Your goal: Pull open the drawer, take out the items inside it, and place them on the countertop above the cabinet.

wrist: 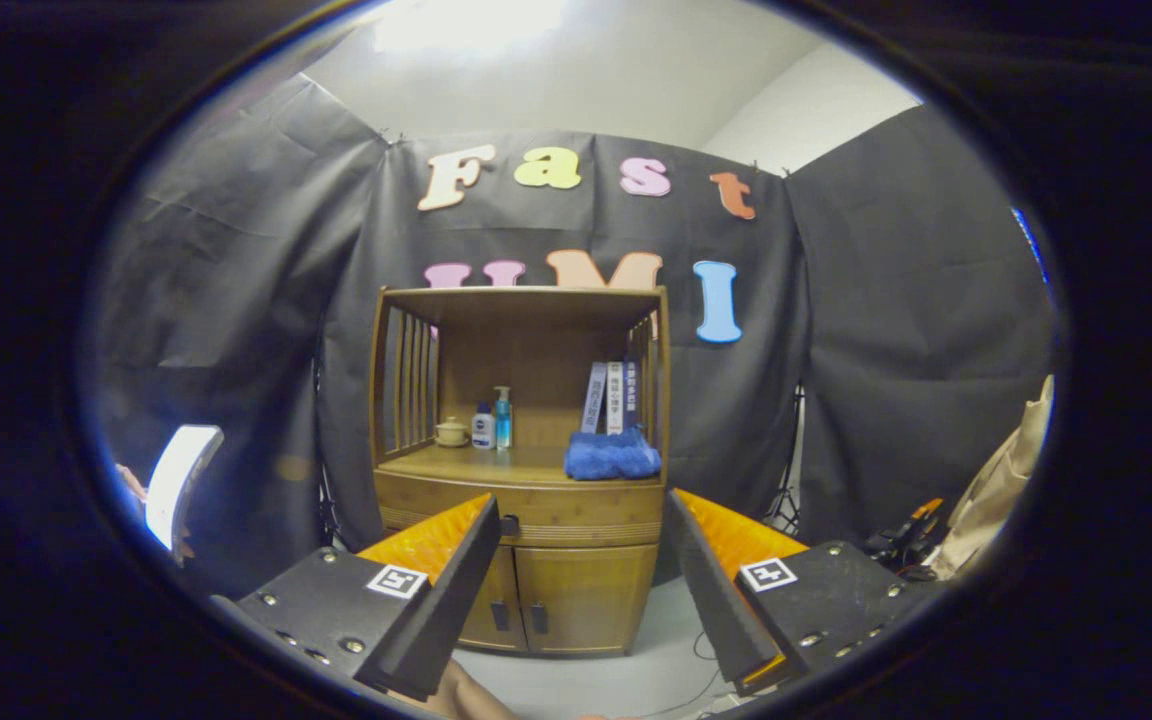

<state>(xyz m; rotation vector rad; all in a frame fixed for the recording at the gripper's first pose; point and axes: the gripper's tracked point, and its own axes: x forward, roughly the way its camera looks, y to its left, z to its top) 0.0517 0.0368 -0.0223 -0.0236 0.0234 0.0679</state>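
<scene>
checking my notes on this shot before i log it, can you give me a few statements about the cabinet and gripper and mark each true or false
1. The drawer is shut. True.
2. The gripper is closed on the drawer knob. False: its fingers are spread apart, holding nothing, with the cabinet beyond them.
3. A blue cloth lies on the countertop. True.
4. The two lower doors hang open. False: both are closed.
5. The bottles stand beside a small cup. True.

Dim booth, glare from the ceiling light [466, 25] — fisheye bends and blurs the edges
</scene>
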